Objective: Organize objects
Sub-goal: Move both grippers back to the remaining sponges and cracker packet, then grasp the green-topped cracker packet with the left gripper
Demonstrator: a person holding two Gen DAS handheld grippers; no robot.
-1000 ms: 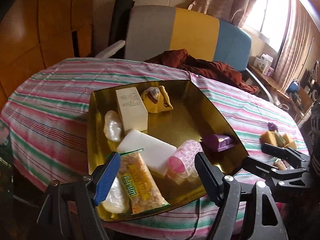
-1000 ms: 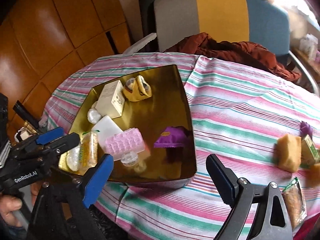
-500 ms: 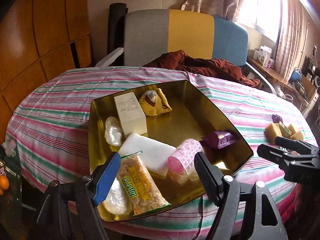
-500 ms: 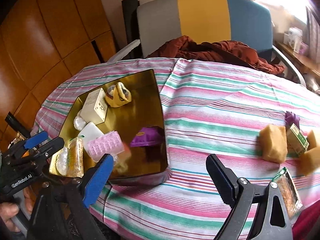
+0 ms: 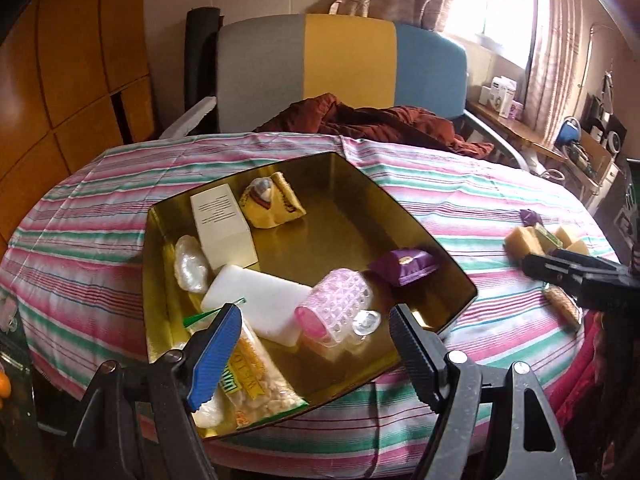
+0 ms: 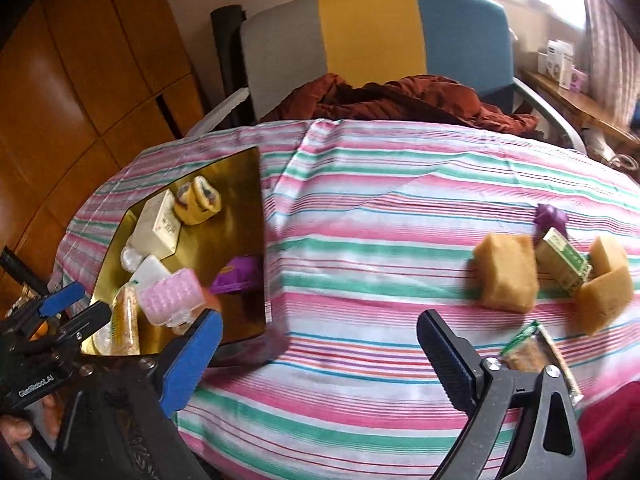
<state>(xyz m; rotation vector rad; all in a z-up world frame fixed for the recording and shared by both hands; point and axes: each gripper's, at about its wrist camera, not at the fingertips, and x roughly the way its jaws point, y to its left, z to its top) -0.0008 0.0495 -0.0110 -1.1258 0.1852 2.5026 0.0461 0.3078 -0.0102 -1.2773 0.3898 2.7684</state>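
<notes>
A gold tray (image 5: 352,220) (image 6: 244,200) on the striped tablecloth holds a cream box (image 5: 222,224), a yellow pouch (image 5: 272,204), a white block (image 5: 256,304), a pink roller (image 5: 336,300), a purple packet (image 5: 404,266) and a snack bag (image 5: 256,376). My left gripper (image 5: 316,348) is open and empty above the tray's near edge. My right gripper (image 6: 320,360) is open and empty over bare cloth. To its right lie yellow sponges (image 6: 504,272), a green box (image 6: 562,260), a purple piece (image 6: 550,216) and a snack bag (image 6: 536,352).
A grey, yellow and blue chair (image 5: 344,68) with a rust-red cloth (image 5: 376,120) stands behind the table. Wood panelling (image 6: 80,80) is at the left. A cluttered shelf (image 5: 560,136) runs along the right wall under the window.
My right gripper has swung right, away from the tray toward the sponges and packets. My left gripper has drawn back slightly from the tray. Both stay open.
</notes>
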